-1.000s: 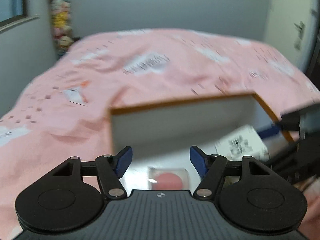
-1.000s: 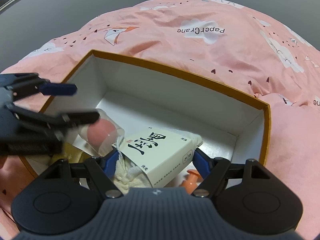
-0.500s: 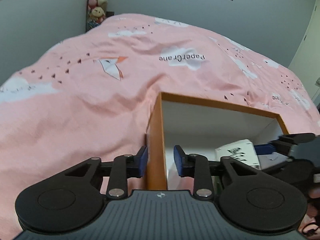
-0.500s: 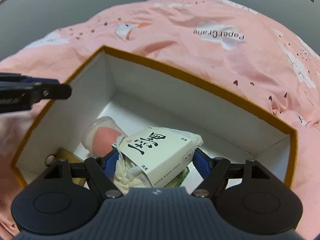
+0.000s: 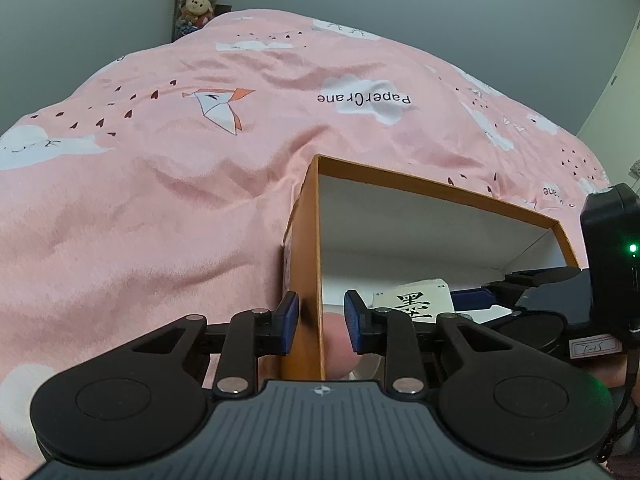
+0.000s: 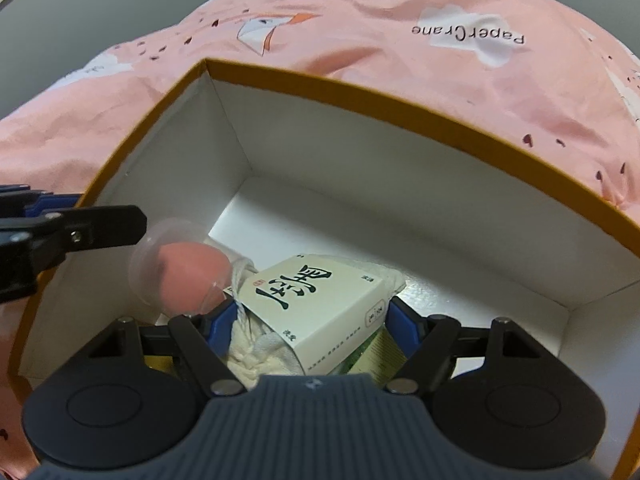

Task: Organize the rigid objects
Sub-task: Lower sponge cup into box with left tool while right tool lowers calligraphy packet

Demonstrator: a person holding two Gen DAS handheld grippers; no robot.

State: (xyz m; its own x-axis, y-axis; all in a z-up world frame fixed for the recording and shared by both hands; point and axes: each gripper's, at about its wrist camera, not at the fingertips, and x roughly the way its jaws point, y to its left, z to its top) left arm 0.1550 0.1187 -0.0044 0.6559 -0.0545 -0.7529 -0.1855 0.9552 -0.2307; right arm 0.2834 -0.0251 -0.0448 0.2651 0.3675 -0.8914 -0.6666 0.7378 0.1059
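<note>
The pink bedspread (image 5: 168, 184) says "PaperCrane" on a white cloud. One orange box (image 6: 384, 100) with white insides sits on it. The right gripper (image 6: 310, 320) points down into the box and pinches one cream carton (image 6: 320, 304) with a big black Chinese letter. The left gripper (image 5: 318, 322) is closing its jaws around the box's left wall. One pink ball in a clear case (image 6: 180, 272) lies inside, touching the carton.
</note>
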